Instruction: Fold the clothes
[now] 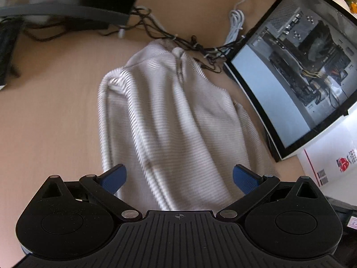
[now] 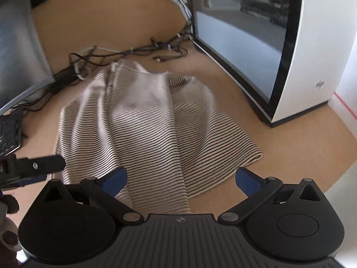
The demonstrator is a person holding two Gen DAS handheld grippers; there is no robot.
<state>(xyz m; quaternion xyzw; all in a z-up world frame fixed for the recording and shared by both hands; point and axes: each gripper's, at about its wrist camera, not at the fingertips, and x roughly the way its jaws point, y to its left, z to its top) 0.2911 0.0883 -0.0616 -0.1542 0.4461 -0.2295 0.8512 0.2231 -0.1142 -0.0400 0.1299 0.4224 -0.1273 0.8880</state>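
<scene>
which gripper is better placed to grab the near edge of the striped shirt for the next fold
Probably the left gripper: it is open with the shirt filling the gap between its fingers. The right gripper, also open, sits over the shirt's near right corner, with bare table under its right finger.

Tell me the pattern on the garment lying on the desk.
The garment is whitish with thin dark horizontal stripes, clearest in the right wrist view.

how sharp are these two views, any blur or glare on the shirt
Left wrist view: the striped shirt is smeared by motion blur, stripes washed to grey, while the left gripper stays crisp; the desk edges bend with fisheye. Right wrist view: stripes read clearly near the right gripper, blurred and washed out at the far end; PC case overexposed.
</scene>
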